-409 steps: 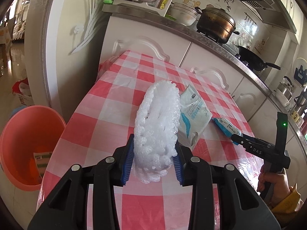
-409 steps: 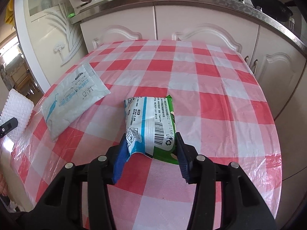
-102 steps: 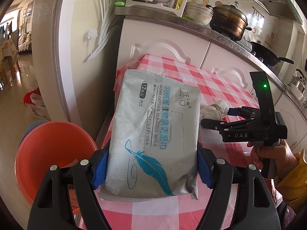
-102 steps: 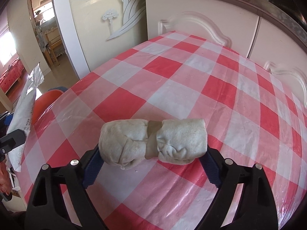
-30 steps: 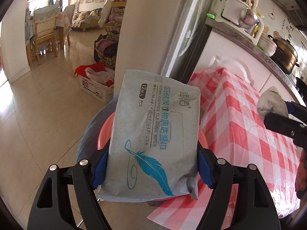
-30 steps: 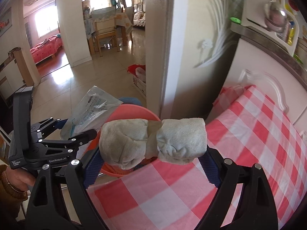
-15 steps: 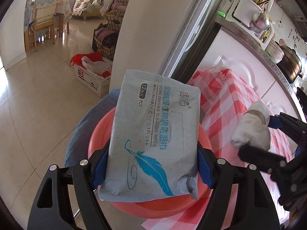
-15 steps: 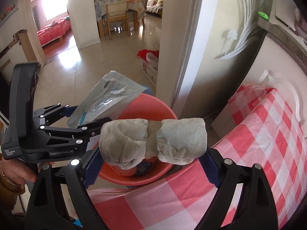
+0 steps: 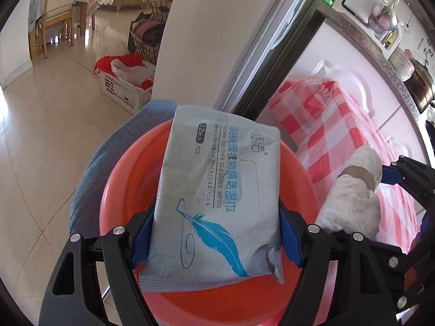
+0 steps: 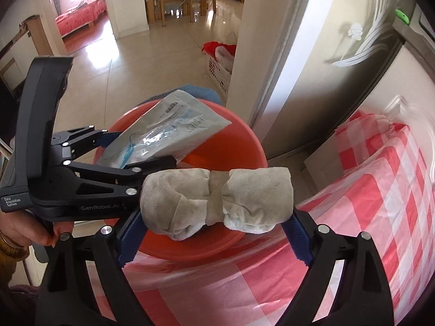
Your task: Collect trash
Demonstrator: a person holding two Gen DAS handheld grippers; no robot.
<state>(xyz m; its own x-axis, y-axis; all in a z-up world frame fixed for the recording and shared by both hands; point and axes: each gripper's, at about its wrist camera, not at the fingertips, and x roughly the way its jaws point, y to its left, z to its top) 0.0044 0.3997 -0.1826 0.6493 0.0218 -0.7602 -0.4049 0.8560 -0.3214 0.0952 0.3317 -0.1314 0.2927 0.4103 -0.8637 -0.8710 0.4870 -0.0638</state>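
My left gripper [image 9: 214, 237] is shut on a grey wet-wipes pack [image 9: 217, 198] with a blue feather print and holds it right above the orange basin [image 9: 127, 176]. The pack also shows in the right wrist view [image 10: 165, 130], over the basin [image 10: 233, 141]. My right gripper [image 10: 214, 231] is shut on a rolled, dirty white cloth [image 10: 217, 195], held above the basin's near rim beside the table edge. The cloth also shows in the left wrist view [image 9: 350, 190], to the right of the pack.
The basin rests on a blue cloth-covered seat [image 9: 89, 168] next to the red-checked table [image 10: 380, 190]. A white pillar [image 9: 212, 27] and cabinet front [image 9: 339, 62] stand behind. A white laundry crate [image 9: 122, 87] sits on the tiled floor.
Both grippers have moved closer over the basin. The cloth now sits right beside the wipes pack. Both still hold their items.
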